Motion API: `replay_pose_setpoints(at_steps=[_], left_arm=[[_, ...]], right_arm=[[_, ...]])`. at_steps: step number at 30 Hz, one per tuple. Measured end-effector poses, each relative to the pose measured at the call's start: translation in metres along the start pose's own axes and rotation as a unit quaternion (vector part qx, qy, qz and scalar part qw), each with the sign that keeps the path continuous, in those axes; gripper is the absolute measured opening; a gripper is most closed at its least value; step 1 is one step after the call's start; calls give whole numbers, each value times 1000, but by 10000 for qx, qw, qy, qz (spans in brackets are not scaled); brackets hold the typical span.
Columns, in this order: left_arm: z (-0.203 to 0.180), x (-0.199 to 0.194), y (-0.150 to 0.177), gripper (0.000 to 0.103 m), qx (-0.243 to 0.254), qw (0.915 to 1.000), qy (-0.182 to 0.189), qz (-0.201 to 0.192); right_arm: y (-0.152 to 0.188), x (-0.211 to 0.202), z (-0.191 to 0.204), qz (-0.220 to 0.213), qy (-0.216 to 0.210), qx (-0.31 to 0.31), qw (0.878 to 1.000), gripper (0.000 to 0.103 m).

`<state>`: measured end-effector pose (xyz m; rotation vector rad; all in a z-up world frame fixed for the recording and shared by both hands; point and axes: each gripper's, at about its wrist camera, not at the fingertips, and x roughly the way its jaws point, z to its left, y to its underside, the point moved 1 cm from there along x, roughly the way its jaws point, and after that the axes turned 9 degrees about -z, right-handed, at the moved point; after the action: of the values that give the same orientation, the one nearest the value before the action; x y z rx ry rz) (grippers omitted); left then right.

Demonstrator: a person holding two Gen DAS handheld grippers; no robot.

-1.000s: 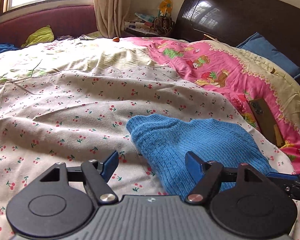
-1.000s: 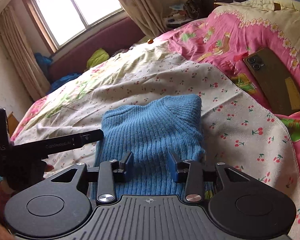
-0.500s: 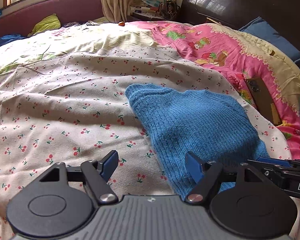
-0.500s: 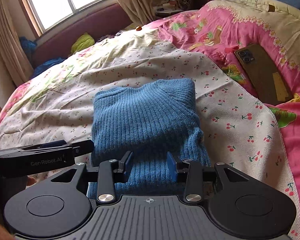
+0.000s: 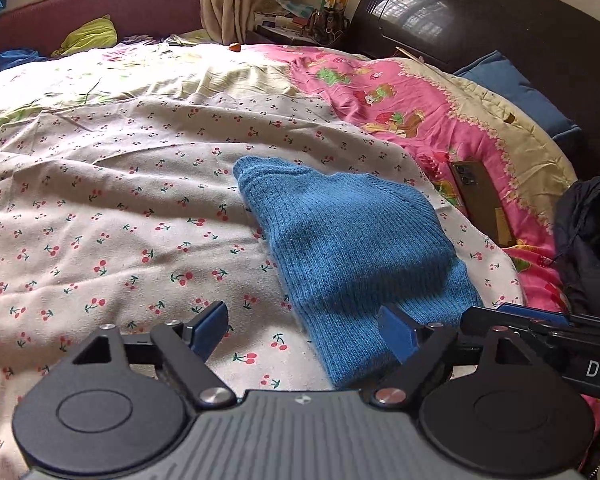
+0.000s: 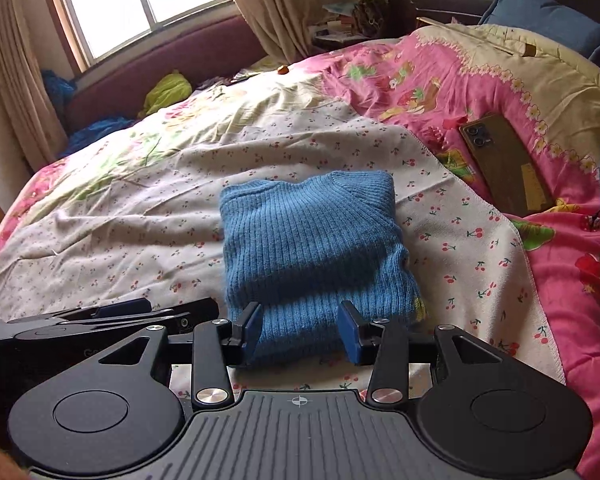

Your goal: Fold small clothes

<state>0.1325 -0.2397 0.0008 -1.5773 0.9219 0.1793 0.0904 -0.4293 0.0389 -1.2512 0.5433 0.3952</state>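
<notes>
Frankly, through the left wrist camera I saw the left tongs (image 5: 302,330) spread wide and pinching nothing, poised low over the cherry-print sheet (image 5: 112,216) on the bed. The blue sweater (image 5: 352,248) lay just ahead and to the right, already folded into a compact rectangle, its near left corner falling between my fingertips (image 5: 210,326). At the right edge the other tool showed as a black bar. A phone (image 5: 480,196) rested on the pink quilt (image 5: 384,112) beyond the sweater, well clear of my work.

Through the right wrist camera, the right tongs (image 6: 302,330) stood spread as well, straddling the sweater's (image 6: 312,240) near edge without closing on it. The pads looked to be brushing the knit, though the fisheye angle left me unsure whether they touched it or hung just above. The collar end pointed away from me, and the bundle sat square on the sheet (image 6: 140,208).

My reading was that the fold was nearly finished and only a last tidy or half-fold remained. To do it well, I judged both tools should bite the full thickness of the near hem at its two corners, lift evenly, and carry it toward the collar without dragging, since the thick ribbed knit would likely spring open if only the top layer were caught.
</notes>
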Motion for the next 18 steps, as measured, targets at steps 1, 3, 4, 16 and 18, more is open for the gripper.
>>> replay_pose_setpoints(at_steps=[1, 3, 4, 16, 18], left_arm=[[1, -2, 1, 93, -56, 10000, -6, 52], [2, -6, 2, 93, -76, 9999, -14, 68], [2, -9, 3, 94, -53, 10000, -29, 34], [-1, -29, 7, 103, 171, 9991, -347, -162], [-2, -29, 9, 103, 209, 9988, -431, -114]], right_arm=[[2, -2, 0, 16, 17, 35, 10000, 41], [4, -5, 1, 27, 46, 65, 10000, 41], [6, -8, 2, 27, 55, 66, 10000, 41], [11, -26, 14, -49, 166, -88, 9998, 47], [12, -27, 15, -76, 236, -171, 9995, 48]])
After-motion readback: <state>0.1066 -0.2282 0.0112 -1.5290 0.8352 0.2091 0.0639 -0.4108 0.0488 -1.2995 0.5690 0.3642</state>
